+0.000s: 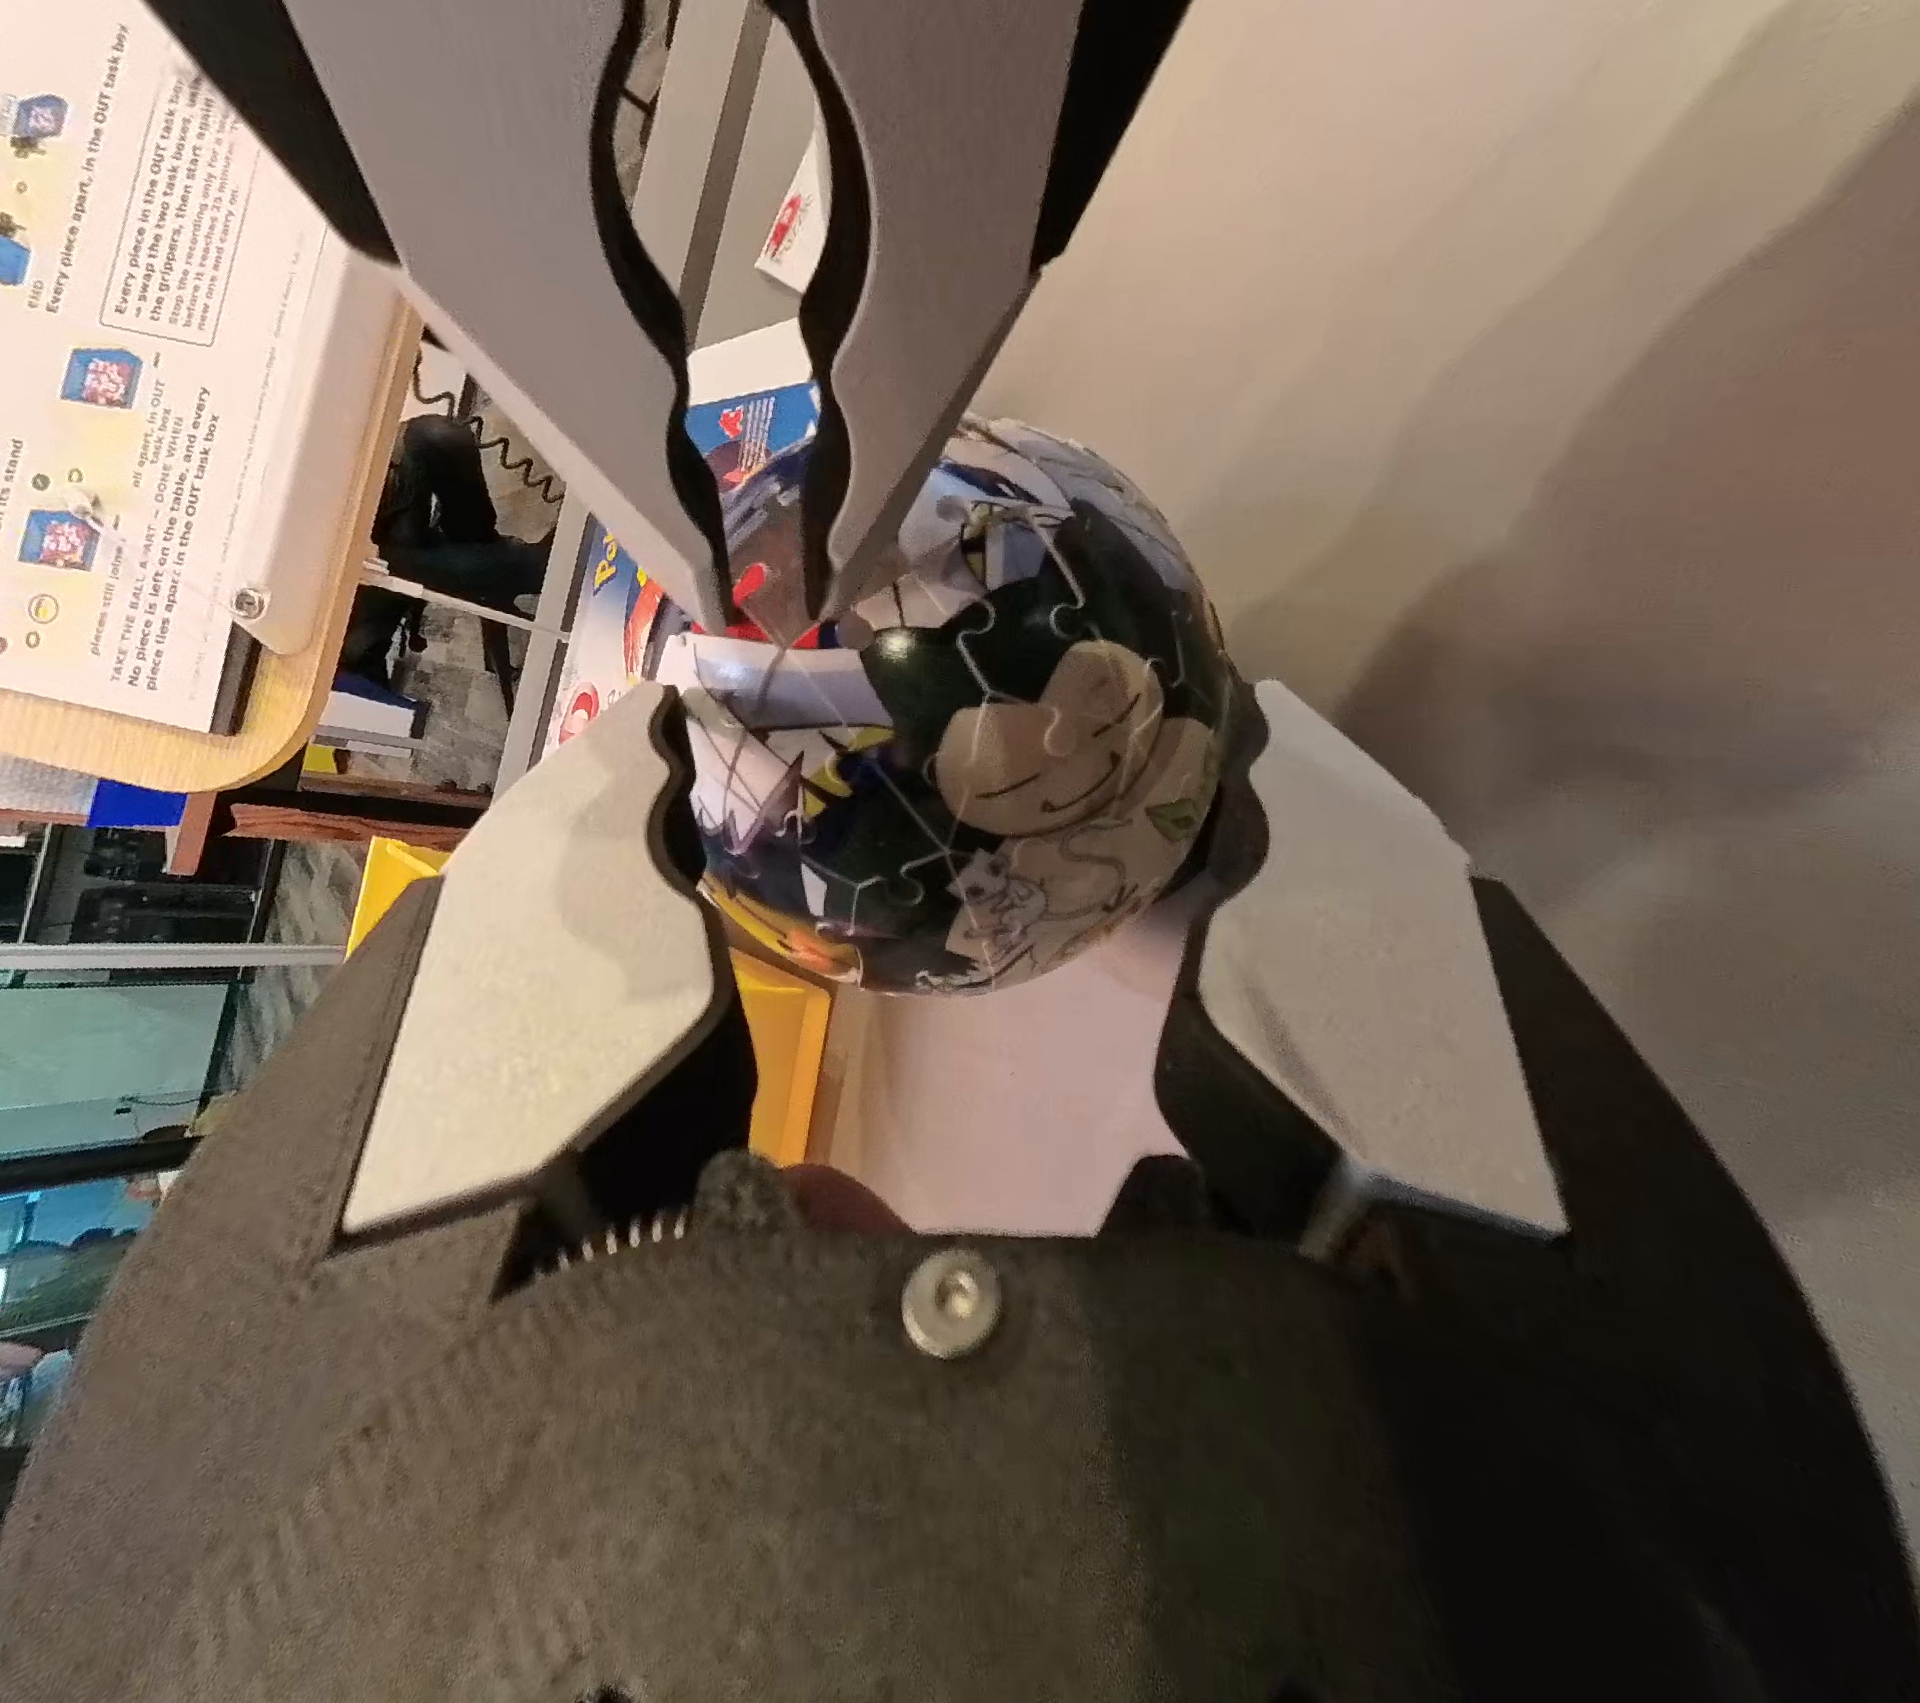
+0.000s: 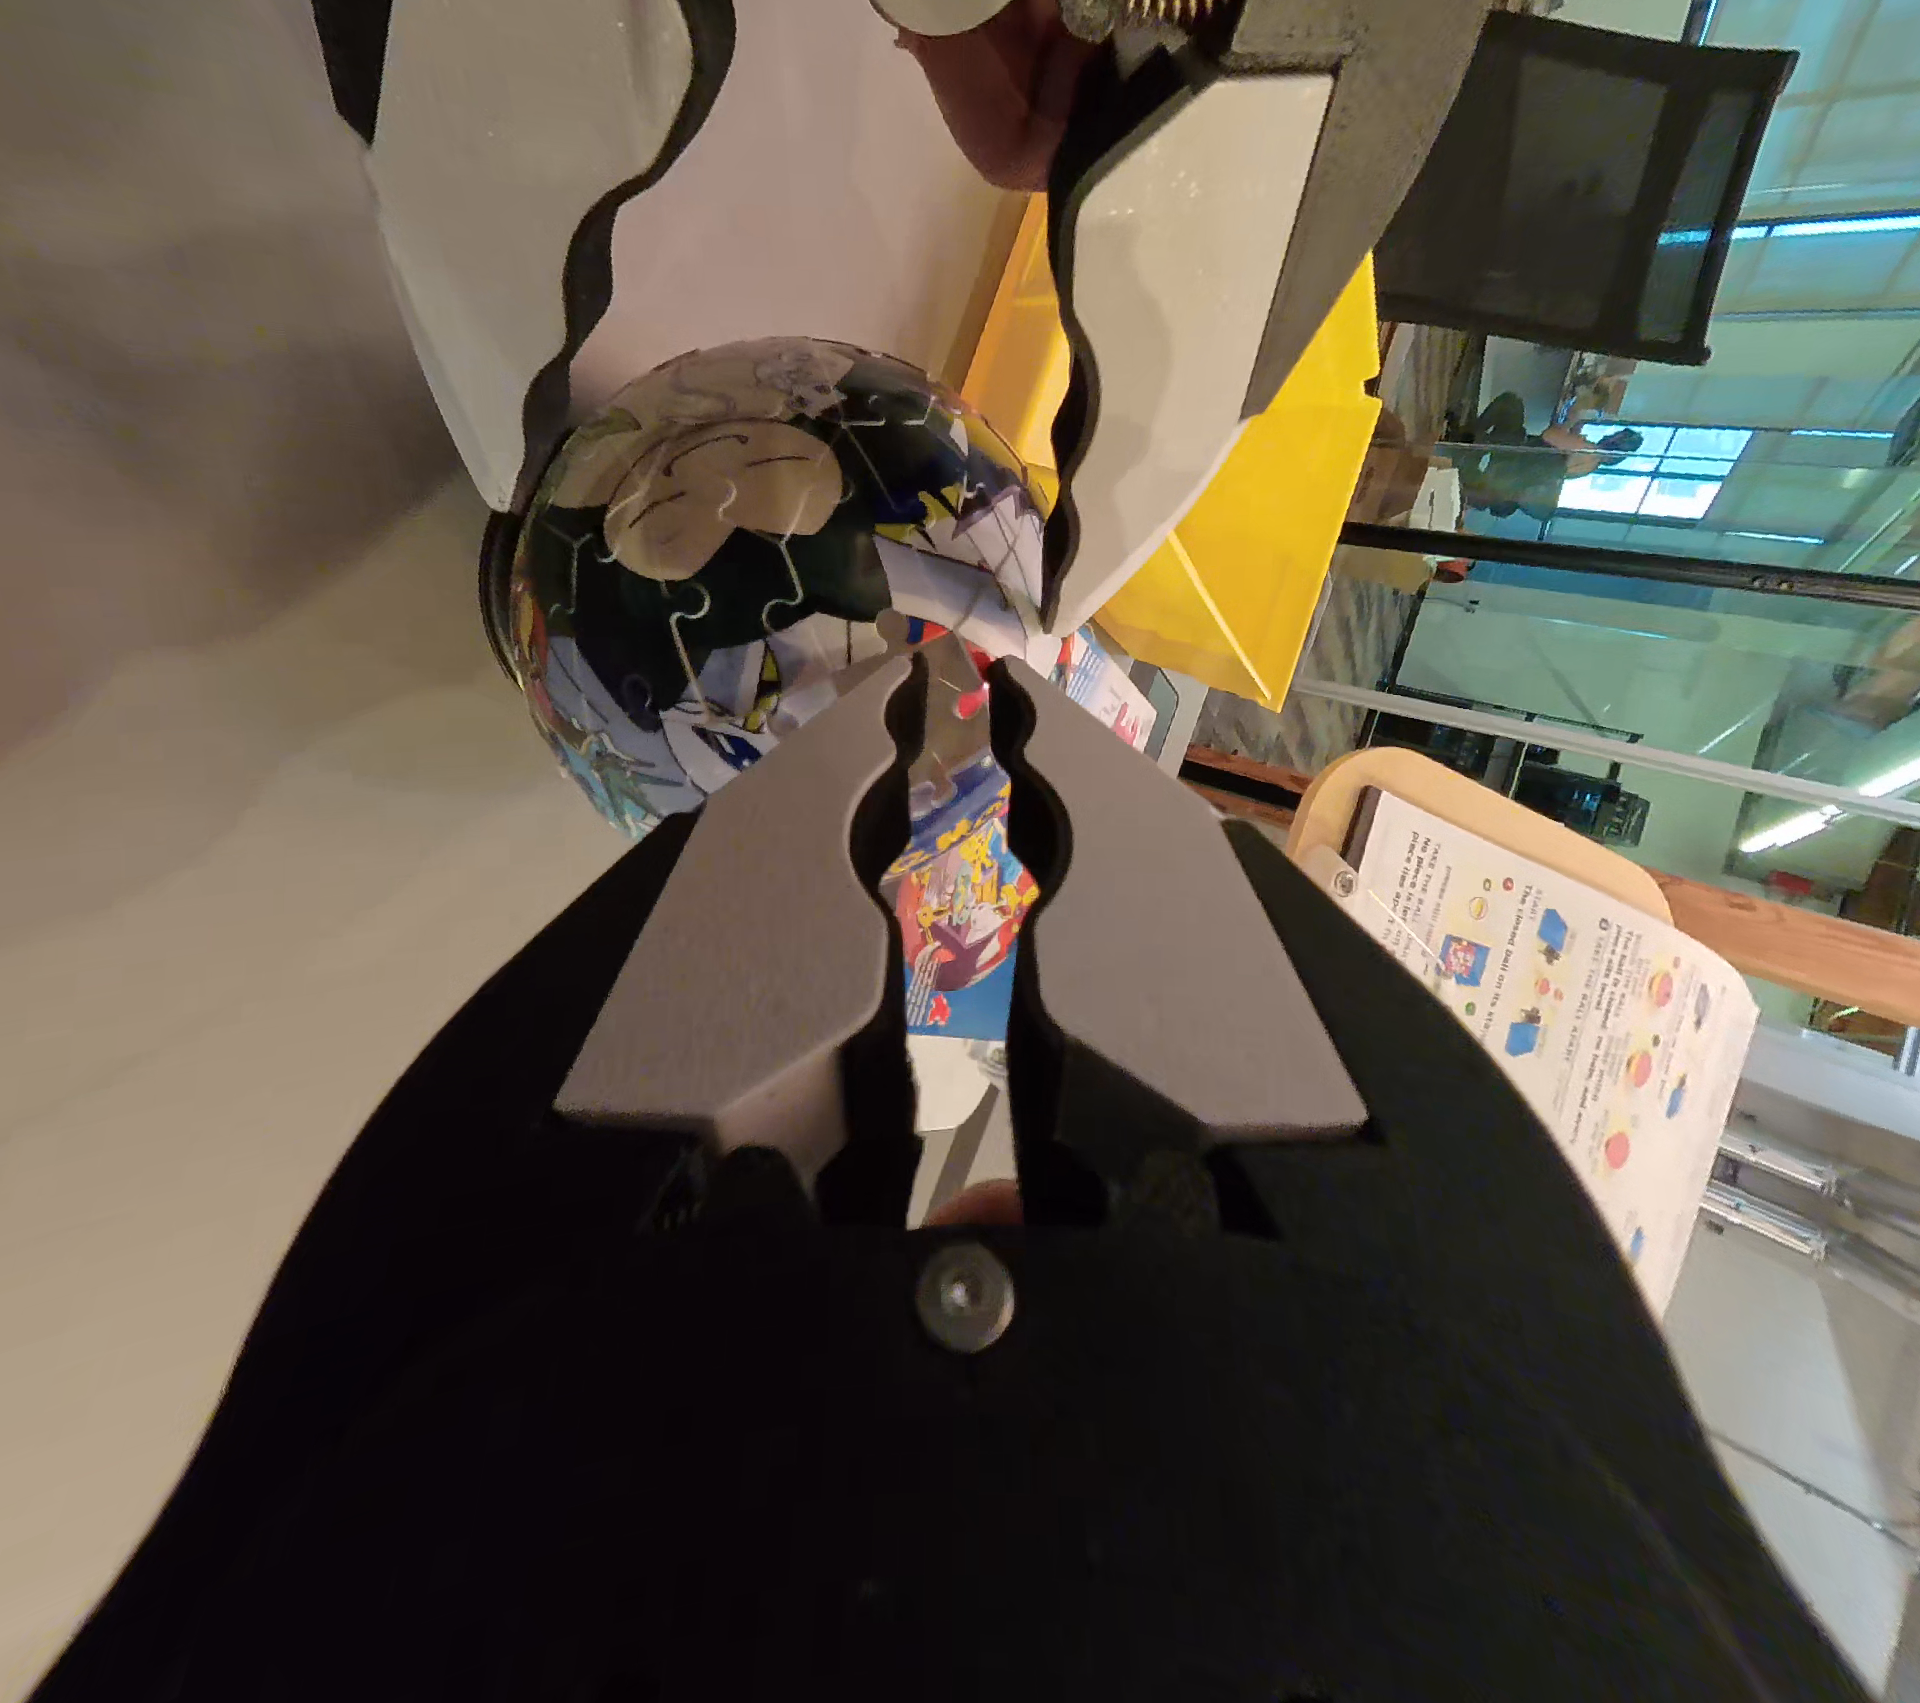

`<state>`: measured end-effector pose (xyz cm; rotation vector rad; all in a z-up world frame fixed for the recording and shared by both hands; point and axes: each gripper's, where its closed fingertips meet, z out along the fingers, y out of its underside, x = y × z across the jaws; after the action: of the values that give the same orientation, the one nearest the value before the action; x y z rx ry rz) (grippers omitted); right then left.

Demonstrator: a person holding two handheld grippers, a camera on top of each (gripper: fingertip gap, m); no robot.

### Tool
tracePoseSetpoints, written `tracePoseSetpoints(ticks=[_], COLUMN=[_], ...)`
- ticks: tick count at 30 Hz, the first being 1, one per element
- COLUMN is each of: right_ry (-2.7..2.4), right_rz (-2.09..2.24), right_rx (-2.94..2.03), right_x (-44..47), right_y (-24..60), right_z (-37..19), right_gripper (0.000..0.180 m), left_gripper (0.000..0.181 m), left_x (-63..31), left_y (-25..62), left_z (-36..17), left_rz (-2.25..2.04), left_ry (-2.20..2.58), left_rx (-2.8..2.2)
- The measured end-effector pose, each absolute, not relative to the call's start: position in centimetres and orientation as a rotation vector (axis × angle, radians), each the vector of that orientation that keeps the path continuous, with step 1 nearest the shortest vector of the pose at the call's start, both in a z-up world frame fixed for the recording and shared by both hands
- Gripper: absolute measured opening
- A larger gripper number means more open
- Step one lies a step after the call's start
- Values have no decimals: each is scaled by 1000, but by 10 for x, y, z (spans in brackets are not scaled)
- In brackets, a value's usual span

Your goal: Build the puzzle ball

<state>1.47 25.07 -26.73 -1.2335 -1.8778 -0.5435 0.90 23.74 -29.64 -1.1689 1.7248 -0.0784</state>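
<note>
Left wrist: tool [image 1: 961, 812] grips ball [image 1: 966, 718].

puzzle ball [image 1: 997, 749]: dark blue, black, cream cartoon print | bin [image 2: 1236, 510]: yellow | table [image 1: 1455, 303]: white

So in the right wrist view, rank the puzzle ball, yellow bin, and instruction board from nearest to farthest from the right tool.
1. Puzzle ball: at the right tool's tips, held by the left tool.
2. Yellow bin: behind the ball, upper right.
3. Instruction board: right side, seemingly farthest, though close to the bin's rank.
</note>
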Motion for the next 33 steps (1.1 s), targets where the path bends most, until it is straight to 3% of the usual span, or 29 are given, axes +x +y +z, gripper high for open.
tracePoseSetpoints(ticks=[1,12,16,26,33], right_ry=[-1882,-1837,-1770,-1822,-1829], right_rz=[-551,-484,-463,-511,-576], right_rx=[-1225,-1299,-1328,-1326,-1254], right_x=[15,16,22,38,36], right_y=[251,249,254,260,264], right_z=[-267,-265,-257,-263,-267], right_gripper=[7,3,17,18,6], left_gripper=[97,94,95,92,93], left_x=[9,9,9,10,11], left_y=[237,238,237,238,237], left_z=[-296,-296,-296,-295,-295], left_rz=[-79,-80,-86,-97,-111], left_ry=[1724,1725,1728,1730,1724], left_rx=[-1168,-1163,-1154,-1141,-1136])
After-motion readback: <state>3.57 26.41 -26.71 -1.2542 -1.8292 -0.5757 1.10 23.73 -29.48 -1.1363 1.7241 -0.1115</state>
